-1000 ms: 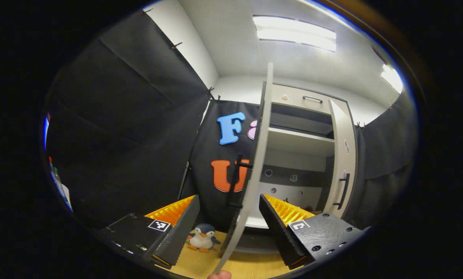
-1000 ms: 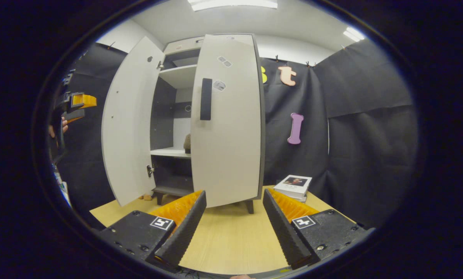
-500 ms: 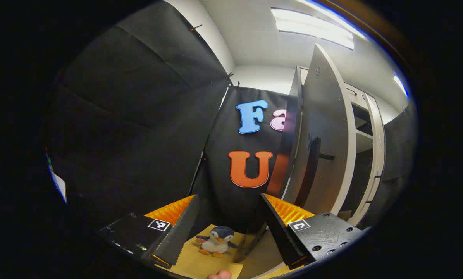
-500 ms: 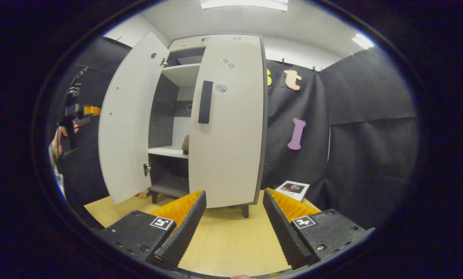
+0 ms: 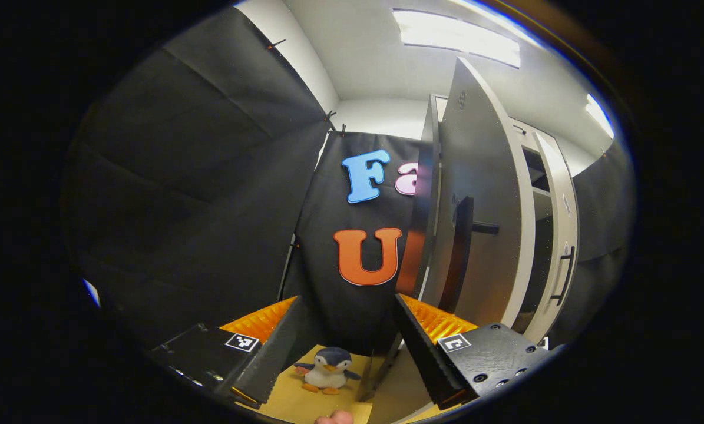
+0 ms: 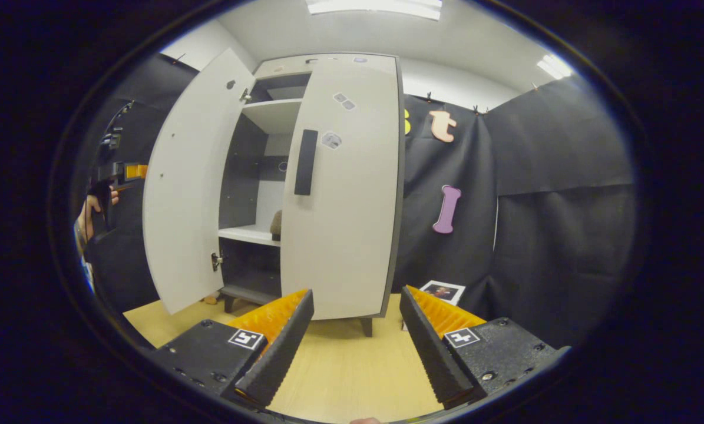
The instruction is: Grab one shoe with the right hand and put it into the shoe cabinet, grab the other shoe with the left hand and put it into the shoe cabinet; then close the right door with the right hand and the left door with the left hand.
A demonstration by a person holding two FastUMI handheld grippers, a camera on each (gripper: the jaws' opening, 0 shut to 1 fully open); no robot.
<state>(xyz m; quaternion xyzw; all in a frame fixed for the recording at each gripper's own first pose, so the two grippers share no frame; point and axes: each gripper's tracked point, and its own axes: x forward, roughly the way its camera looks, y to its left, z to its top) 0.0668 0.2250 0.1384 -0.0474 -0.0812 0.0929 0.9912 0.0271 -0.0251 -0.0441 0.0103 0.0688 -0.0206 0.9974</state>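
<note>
Right gripper (image 6: 354, 347): fingers spread wide, nothing between them, held low over the wood counter (image 6: 352, 371), facing the shoe cabinet (image 6: 281, 176) front. Not touching anything.

Left gripper (image 5: 343, 347): fingers likewise spread, empty, at the outer face of the left door (image 5: 481, 224); right-hand finger sits just beside the door's lower edge, contact can't be confirmed. Same gripper seen far left in right gripper view, held by a hand (image 6: 89, 212) behind that door. Penguin toy (image 5: 327, 368) on counter below, not task-related.

Further back: right door (image 6: 343, 188) swung nearly closed w/ black handle facing out; left door wide open, approx. square to cabinet front. One shoe (image 6: 276, 224) partly visible on middle shelf (image 6: 248, 234) through the gap; second shoe can't be made out. Book (image 6: 441, 291) on counter beyond cabinet's right side.

Assessment: shoes appear stowed; step in hand = closing left door w/ left gripper. Right door looks done or near-done.

Next move calls for: press left gripper against door's outer face, sweep it round the hinge until flush w/ right door; keep fingers out of the closing gap.
</note>
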